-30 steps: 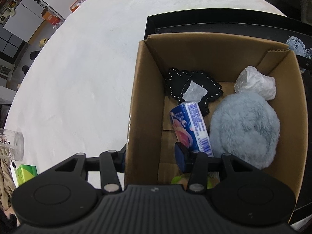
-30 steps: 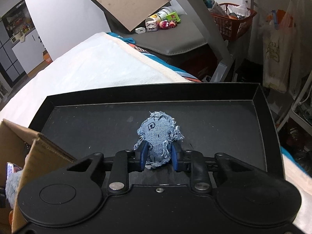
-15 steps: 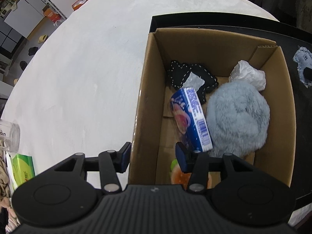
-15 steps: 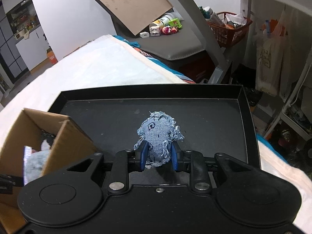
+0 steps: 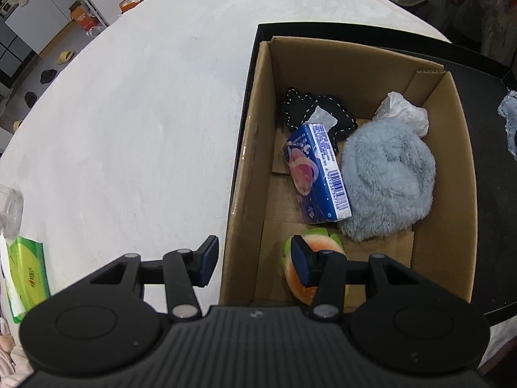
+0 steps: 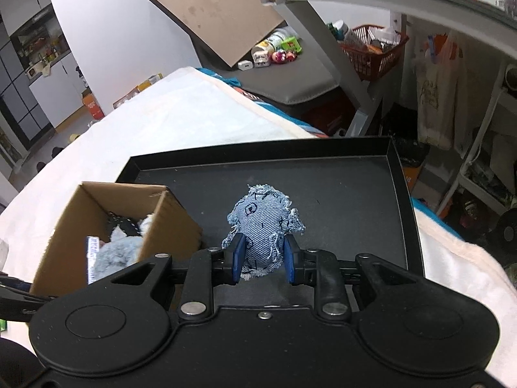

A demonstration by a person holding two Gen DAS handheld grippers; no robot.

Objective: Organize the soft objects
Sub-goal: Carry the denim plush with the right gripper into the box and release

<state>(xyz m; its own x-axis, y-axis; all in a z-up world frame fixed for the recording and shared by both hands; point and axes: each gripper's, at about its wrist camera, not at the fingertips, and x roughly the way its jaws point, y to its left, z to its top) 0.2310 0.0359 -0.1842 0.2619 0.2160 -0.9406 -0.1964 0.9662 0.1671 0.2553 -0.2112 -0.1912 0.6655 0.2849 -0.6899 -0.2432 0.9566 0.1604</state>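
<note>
My right gripper (image 6: 263,258) is shut on a frayed denim pouch (image 6: 263,223) and holds it above the black tray (image 6: 355,174). The pouch also shows at the right edge of the left wrist view (image 5: 509,123). A cardboard box (image 5: 245,161) (image 6: 171,223) stands on the tray and holds a grey plush (image 5: 387,177), a blue tissue pack (image 5: 318,171), a black stitched fabric piece (image 5: 300,106), a white plastic wad (image 5: 404,111) and an orange-green soft toy (image 5: 318,242). My left gripper (image 5: 253,265) is open and straddles the box's near left wall.
The white cloth-covered table (image 5: 129,113) lies left of the box. A green tissue pack (image 5: 27,271) and a clear jar (image 5: 9,207) sit at its left edge. Behind the tray are a grey desk with clutter (image 6: 274,55) and a red basket (image 6: 374,48).
My right gripper has lifted the denim pouch and drawn back, so the box now shows at its left. My left gripper has risen and pulled back over the box.
</note>
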